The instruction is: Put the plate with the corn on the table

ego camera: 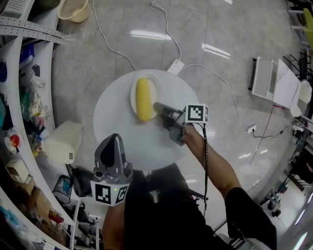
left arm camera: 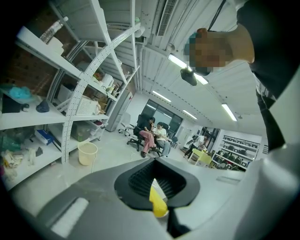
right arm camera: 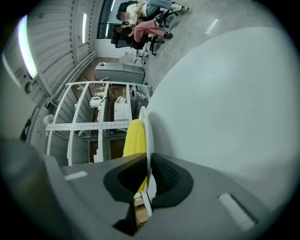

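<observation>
A white plate (ego camera: 154, 90) carrying a yellow corn cob (ego camera: 143, 99) is over the far part of the round white table (ego camera: 117, 122). My right gripper (ego camera: 157, 108) is shut on the plate's near right rim. In the right gripper view the plate (right arm camera: 146, 136) shows edge-on between the pads, with the corn (right arm camera: 133, 136) on its far side. Whether the plate rests on the tabletop I cannot tell. My left gripper (ego camera: 113, 142) hangs near the table's front edge, close to the body, shut and holding nothing; its jaws (left arm camera: 157, 180) meet.
Metal shelves (ego camera: 29, 97) full of goods curve along the left. A cream basket (ego camera: 73, 10) stands on the floor at the back. A white cable with a power strip (ego camera: 175, 66) lies just behind the table. A white box (ego camera: 61, 141) sits left of the table.
</observation>
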The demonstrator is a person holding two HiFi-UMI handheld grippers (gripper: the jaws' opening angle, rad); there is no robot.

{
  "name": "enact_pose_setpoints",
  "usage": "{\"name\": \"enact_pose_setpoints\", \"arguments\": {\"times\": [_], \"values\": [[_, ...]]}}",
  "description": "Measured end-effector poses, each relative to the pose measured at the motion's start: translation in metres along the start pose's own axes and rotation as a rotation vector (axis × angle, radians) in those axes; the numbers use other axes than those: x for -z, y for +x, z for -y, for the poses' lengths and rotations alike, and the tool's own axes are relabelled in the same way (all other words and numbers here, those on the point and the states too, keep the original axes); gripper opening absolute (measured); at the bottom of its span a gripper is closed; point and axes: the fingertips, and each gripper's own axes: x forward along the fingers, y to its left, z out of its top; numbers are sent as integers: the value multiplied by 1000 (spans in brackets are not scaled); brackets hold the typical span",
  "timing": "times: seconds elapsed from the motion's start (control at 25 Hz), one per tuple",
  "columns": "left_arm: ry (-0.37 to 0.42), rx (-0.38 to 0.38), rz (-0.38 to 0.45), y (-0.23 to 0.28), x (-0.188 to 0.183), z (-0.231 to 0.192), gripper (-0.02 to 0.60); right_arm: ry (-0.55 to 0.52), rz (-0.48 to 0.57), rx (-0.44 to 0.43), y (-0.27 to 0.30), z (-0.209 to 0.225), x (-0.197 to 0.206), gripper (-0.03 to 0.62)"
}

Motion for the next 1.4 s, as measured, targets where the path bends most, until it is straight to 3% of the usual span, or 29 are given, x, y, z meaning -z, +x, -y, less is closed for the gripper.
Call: {"name": "enact_pose_setpoints", "arguments": {"times": [0.72, 0.96, 1.4], "values": [[-9, -3, -7, 3, 1, -3, 5, -2, -2, 30, 6, 2, -1, 34], [-9, -9, -6, 0, 1, -6, 5, -65, 4, 35, 8, 2, -6, 34], [-17, -17, -1, 1, 3, -5, 5, -74, 53, 100, 5, 4, -15, 44]]}}
